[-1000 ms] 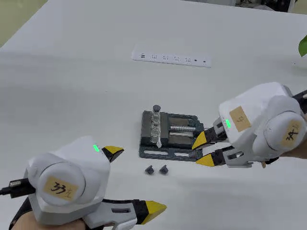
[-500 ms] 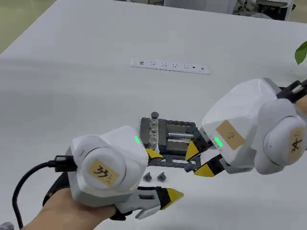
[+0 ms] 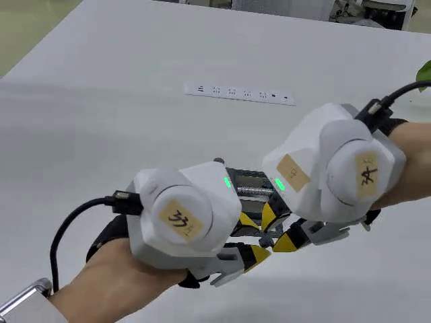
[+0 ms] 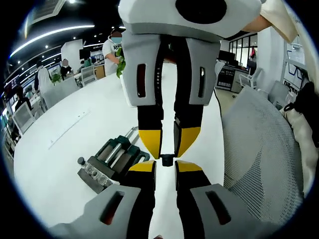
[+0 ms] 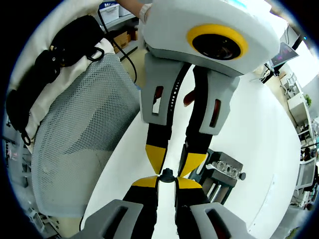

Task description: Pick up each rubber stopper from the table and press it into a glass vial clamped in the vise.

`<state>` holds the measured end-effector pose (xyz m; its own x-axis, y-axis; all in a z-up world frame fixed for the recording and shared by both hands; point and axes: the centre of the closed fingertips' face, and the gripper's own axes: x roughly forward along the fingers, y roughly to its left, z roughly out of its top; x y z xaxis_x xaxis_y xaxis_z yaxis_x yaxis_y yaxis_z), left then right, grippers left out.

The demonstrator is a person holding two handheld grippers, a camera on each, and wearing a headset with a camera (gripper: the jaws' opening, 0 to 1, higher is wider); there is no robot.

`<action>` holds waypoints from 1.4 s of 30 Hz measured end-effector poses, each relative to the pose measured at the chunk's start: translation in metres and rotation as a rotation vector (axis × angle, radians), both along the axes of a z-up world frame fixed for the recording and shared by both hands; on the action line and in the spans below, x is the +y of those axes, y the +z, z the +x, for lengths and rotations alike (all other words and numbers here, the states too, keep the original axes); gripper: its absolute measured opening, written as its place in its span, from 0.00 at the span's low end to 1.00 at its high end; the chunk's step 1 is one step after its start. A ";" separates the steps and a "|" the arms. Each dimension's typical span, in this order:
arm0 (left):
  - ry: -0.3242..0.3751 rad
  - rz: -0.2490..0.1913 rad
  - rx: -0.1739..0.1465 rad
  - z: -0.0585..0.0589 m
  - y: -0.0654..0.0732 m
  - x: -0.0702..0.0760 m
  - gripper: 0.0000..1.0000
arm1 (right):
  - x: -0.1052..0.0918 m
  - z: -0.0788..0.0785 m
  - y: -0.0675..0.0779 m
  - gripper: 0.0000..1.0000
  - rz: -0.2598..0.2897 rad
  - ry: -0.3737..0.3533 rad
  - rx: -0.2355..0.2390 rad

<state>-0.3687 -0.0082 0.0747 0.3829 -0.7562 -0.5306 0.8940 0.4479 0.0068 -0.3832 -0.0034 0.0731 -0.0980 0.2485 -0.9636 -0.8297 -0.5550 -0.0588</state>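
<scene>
Just in front of the vise, toward the near edge of the table, the two grippers have come together tip to tip. A second ago they were well apart, the left gripper low at the near edge and the right gripper beside the vise's right end, with two loose stoppers lying between them. Now a stopper sits right where the four jaw tips meet.

Both pairs of jaws stand only narrowly apart. I cannot tell which pair, if either, is pinching the stopper, nor whether it is off the table yet. The other loose one is hidden under the grippers.

My reading is that the pick-up is in hand, perhaps with one gripper steadying or passing the piece to the other.

The vials stand in a row in the vise, just beside the tips. The end vial already carries a dark cap, and the rest look open. Pressing-in comes next, once one gripper has a firm hold.
</scene>
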 end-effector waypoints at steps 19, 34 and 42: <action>-0.019 0.023 0.017 -0.004 -0.005 0.000 0.05 | 0.002 -0.004 -0.003 0.07 -0.020 -0.020 0.032; -0.005 -0.004 -0.009 -0.003 0.000 0.001 0.04 | 0.002 -0.001 0.001 0.08 0.013 -0.045 0.073; 0.039 -0.051 -0.013 0.000 0.004 0.005 0.04 | 0.005 0.004 0.011 0.17 0.088 -0.108 0.104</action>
